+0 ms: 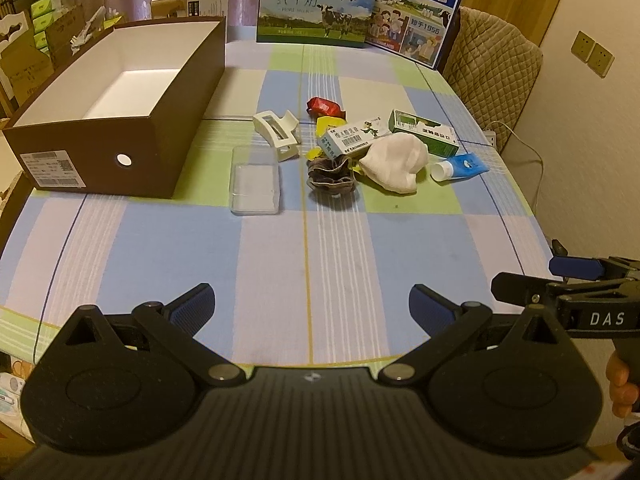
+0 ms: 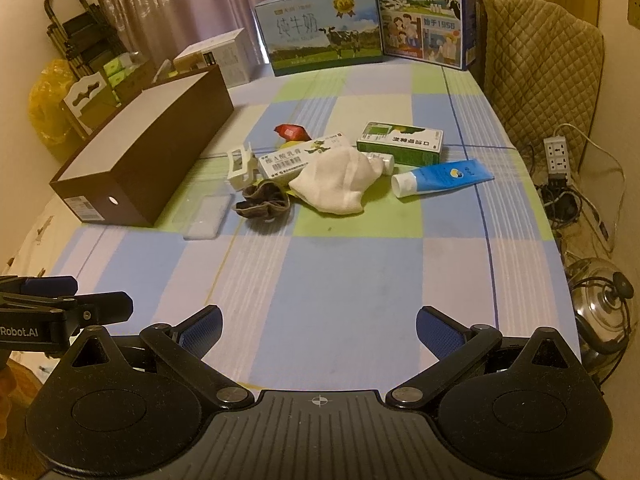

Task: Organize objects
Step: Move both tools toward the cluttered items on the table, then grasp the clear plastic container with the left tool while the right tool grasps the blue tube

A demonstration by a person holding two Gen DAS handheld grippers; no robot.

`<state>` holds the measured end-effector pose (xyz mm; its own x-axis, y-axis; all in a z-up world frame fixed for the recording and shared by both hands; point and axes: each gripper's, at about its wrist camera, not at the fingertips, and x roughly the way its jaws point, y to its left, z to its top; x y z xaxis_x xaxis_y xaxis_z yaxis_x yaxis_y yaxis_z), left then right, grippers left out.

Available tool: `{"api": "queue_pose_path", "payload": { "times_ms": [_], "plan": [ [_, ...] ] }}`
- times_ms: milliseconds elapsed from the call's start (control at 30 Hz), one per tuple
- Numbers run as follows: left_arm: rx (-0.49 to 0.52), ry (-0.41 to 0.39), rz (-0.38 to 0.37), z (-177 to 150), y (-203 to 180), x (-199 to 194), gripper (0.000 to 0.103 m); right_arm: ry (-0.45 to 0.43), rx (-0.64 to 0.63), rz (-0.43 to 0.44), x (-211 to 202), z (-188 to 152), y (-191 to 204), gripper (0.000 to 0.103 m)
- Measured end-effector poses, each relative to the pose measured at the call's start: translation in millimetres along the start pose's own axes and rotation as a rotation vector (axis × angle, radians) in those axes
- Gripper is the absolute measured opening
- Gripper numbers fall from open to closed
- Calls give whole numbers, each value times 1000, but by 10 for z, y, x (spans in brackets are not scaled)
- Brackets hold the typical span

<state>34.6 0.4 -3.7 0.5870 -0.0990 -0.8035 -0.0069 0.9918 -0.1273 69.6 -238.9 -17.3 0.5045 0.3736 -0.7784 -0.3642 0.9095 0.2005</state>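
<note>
On checked cloth [image 1: 160, 248], both tools [image 1: 312, 304] [image 2: 319, 326] spread wide, empty, rectangular brown cardboard box [image 1: 132, 160]

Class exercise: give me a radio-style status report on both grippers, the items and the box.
Left gripper open, right gripper open, both short of the pile. Brown box holds nothing; white sock overlaps the small cartons. Nothing blocking the approach.

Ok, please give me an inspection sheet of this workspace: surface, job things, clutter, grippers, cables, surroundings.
Surface: checked tablecloth, near half bare.
Job's things: open brown box, looks empty; clear case; hair claw; white cloth; blue tube; two medicine boxes; scrunchie.
Clutter: two milk cartons at the far edge.
Grippers: left gripper and right gripper open, holding nothing.
Cables: power strip with tangled cords.
Surroundings: padded chair, curtain.
</note>
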Motion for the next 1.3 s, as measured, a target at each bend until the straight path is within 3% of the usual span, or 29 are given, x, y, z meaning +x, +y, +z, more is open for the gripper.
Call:
{"api": "queue_pose_path", "payload": {
  "times_ms": [667, 1300],
  "plan": [
    [15, 32, -4, 296, 105, 394, 102, 21, 30, -48, 245, 266, -98, 101],
    [31, 38, 69, 781, 392, 1090, 99, 48, 148, -112, 673, 583, -386, 101]
  ]
}}
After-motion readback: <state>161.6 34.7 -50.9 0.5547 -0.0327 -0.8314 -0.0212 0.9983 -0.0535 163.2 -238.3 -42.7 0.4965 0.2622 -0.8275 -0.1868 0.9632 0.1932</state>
